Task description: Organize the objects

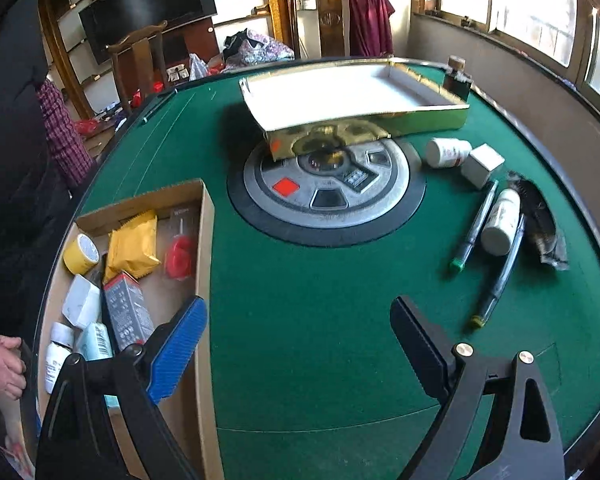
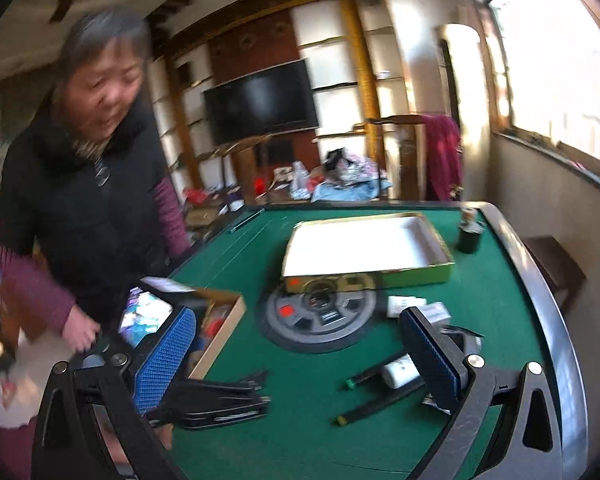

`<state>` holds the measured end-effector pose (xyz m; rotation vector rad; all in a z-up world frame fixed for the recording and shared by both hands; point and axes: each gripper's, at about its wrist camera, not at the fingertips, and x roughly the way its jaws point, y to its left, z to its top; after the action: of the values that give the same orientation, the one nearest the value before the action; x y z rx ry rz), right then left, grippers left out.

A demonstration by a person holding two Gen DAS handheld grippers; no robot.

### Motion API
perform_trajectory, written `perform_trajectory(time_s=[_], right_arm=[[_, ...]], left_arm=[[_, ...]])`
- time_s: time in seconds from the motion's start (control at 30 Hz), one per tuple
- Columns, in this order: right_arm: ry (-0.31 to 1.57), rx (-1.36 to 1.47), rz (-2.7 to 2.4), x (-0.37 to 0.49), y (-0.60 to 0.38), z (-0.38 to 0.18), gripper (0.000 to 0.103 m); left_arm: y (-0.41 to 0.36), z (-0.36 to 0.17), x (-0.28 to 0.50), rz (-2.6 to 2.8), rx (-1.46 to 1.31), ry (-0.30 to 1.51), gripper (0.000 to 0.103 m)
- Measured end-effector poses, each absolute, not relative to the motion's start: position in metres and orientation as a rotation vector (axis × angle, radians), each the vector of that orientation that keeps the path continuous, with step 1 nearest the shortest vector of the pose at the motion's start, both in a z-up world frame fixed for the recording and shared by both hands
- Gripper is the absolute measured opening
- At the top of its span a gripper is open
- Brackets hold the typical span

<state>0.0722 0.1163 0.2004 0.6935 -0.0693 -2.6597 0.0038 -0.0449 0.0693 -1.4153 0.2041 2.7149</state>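
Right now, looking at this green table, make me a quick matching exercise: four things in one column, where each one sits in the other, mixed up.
Things:
1. yellow packet
2. white bottle
3. dark jar
4. gold tray

Places:
A. far corner of the table
B. inside the cardboard box
C. lying between two pens
D. partly over the round centre panel

Pairs: 1-B, 2-C, 3-A, 4-D

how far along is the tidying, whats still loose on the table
Done: the cardboard box already holds a yellow packet, tape roll and small bottles. In hand: nothing; the left claw and right claw are open and empty. Left: two white bottles, pens and a white cube; the gold tray is empty.
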Motion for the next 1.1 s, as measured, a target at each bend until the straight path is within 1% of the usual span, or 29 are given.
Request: perform_trajectory(time_s=[0.1, 0.23, 0.37, 0.4, 0.47, 0.53, 0.73, 0.8, 0.87, 0.97, 1.03, 1.1], right_arm=[[0.011, 0.701, -2.646, 0.077, 0.094, 0.198, 0.103], [0.169, 0.722, -2.721, 0.076, 0.076, 0.19, 0.103], [0.096, 0.758, -2.645, 0.07, 0.072, 0.19, 0.103], [0.128, 0.769, -2.649, 0.068, 0.067, 0.189, 0.103], [0.274, 0.825, -2.686, 0.059, 0.047, 0.182, 0.103], [0.338, 0.868, -2.678, 0.053, 0.035, 0.178, 0.103], [0.353, 0.826, -2.694, 0.051, 0.038, 0.184, 0.103], [0.325, 0.804, -2.759, 0.048, 0.056, 0.185, 0.103], [0.248, 0.833, -2.843, 0.037, 0.087, 0.179, 0.103], [0.02, 0.945, -2.946, 0.008, 0.151, 0.162, 0.103], [-0.121, 0.971, -3.041, -0.011, 0.192, 0.147, 0.103], [-0.222, 0.99, -3.076, -0.025, 0.218, 0.135, 0.103]], left_arm=[[-0.044, 0.06, 0.001, 2.706, -1.438, 0.187, 0.092], [-0.043, 0.049, -0.002, 2.669, -1.455, 0.12, 0.092], [-0.038, 0.04, -0.008, 2.656, -1.469, 0.146, 0.092], [-0.037, 0.039, -0.008, 2.66, -1.465, 0.153, 0.092], [-0.039, 0.037, -0.01, 2.67, -1.461, 0.15, 0.092], [-0.043, 0.034, -0.013, 2.663, -1.468, 0.11, 0.092], [-0.054, 0.022, -0.019, 2.627, -1.495, 0.015, 0.092], [-0.057, 0.024, -0.021, 2.627, -1.485, -0.011, 0.092], [-0.059, 0.029, -0.024, 2.622, -1.464, -0.043, 0.092], [-0.052, 0.039, -0.035, 2.575, -1.438, -0.054, 0.092], [-0.04, 0.049, -0.043, 2.551, -1.386, -0.035, 0.092], [-0.026, 0.06, -0.051, 2.554, -1.325, 0.013, 0.092]])
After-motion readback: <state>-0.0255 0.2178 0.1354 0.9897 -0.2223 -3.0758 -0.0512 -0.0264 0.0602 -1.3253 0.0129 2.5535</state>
